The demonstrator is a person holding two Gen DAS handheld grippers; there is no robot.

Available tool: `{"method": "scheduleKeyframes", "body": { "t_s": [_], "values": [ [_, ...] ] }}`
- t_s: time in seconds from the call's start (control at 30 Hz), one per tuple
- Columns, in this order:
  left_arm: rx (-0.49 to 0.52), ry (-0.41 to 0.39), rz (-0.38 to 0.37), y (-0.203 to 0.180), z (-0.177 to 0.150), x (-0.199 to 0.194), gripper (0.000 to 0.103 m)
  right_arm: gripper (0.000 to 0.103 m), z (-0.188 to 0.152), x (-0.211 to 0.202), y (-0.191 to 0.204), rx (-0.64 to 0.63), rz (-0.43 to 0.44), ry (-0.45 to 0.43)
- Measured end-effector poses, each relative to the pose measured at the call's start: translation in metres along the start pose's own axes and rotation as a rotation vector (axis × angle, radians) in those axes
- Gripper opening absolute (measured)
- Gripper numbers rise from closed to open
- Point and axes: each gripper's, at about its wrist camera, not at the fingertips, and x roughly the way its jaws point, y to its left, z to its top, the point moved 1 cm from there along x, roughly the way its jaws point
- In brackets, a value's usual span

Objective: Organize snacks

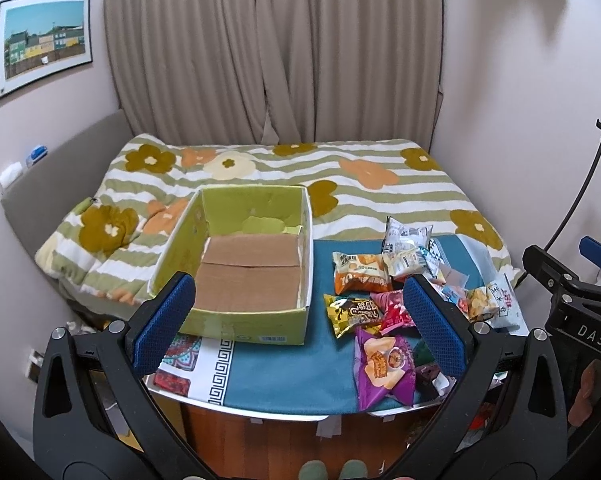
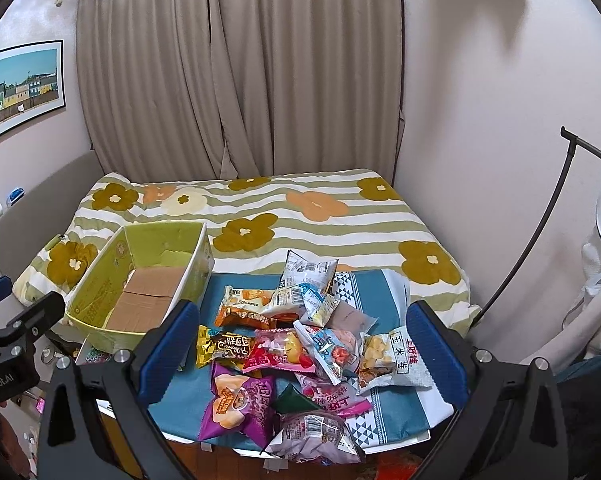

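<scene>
A green cardboard box (image 1: 244,316) with a bare brown floor stands empty on the left of a small table; it also shows in the right wrist view (image 2: 100,322). A pile of snack packets lies to its right: an orange packet (image 1: 360,278), a yellow-black packet (image 1: 352,314), a purple packet (image 1: 384,366), a white packet (image 2: 396,356), a pink packet (image 2: 278,354). My left gripper (image 1: 300,320) is open and empty, above the table's front. My right gripper (image 2: 300,344) is open and empty, above the pile.
The table carries a teal cloth (image 1: 292,368) with patterned edges. Behind it is a bed with a striped flower quilt (image 1: 284,168), then curtains (image 1: 272,48). A black curved stand (image 2: 540,232) rises at the right. The right gripper's body (image 1: 572,304) shows at the right edge.
</scene>
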Motion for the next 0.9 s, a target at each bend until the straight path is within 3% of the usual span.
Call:
{"method": "scheduleKeyframes", "body": {
  "t_s": [0.9],
  "values": [
    [0.002, 0.009, -0.011, -0.0027, 0.0021, 0.0030, 0.103, 0.103, 0.0006, 0.0037, -0.0030, 0.005, -0.001, 0.006]
  ]
}}
